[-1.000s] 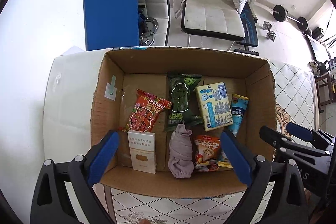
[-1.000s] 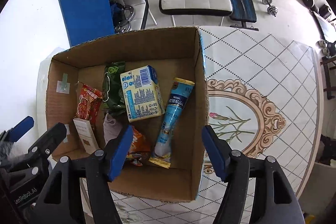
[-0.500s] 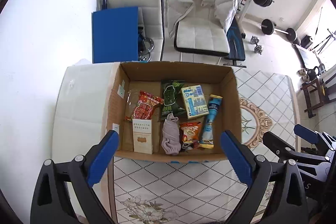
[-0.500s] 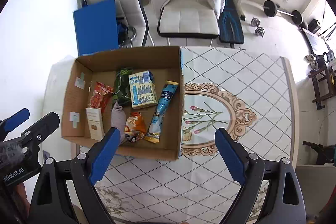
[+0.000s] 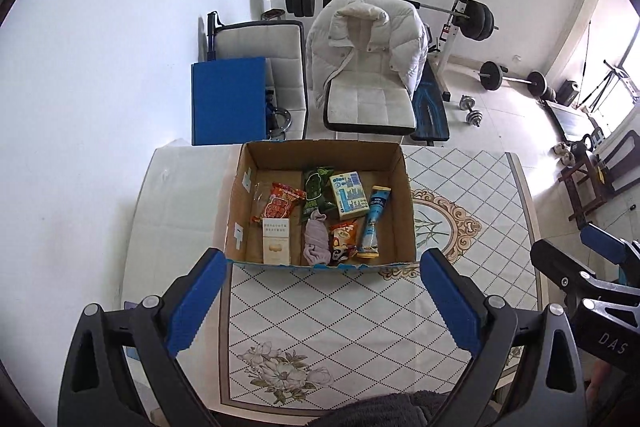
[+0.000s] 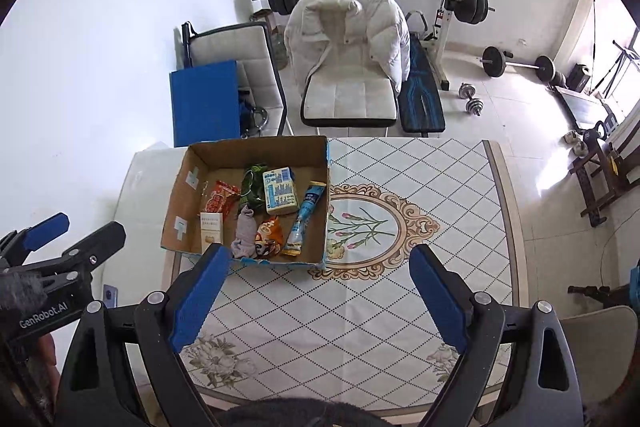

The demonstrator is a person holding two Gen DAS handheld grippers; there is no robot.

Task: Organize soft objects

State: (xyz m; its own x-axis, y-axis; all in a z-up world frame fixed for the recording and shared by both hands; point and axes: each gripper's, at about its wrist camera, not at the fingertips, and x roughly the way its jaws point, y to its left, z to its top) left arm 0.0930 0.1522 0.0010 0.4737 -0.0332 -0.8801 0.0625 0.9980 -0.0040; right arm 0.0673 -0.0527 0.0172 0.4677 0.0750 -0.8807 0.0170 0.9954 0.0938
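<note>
An open cardboard box (image 5: 396, 163) (image 6: 326, 195) stands on the table's far left part. In it lie a grey sock (image 5: 316, 243) (image 6: 245, 233), a red snack bag (image 5: 278, 207), a green snack bag (image 5: 316, 193), a pale yellow carton (image 5: 349, 195), a blue tube packet (image 5: 372, 223), an orange snack bag (image 5: 342, 239) and a white pack (image 5: 277, 247). My left gripper (image 5: 322, 301) is open and empty, well above and short of the box. My right gripper (image 6: 318, 297) is open and empty, also high, to the box's right.
The table (image 5: 472, 195) has a diamond-pattern cloth with a floral oval (image 6: 376, 227). Behind it stand a chair with a white jacket (image 5: 368, 67), a second chair with a blue board (image 5: 228, 99), and a weight bench with barbells (image 5: 468, 23).
Both grippers have pulled up and back from the box, which now looks much smaller. The right gripper's jaws have widened. The box's contents have not moved.
</note>
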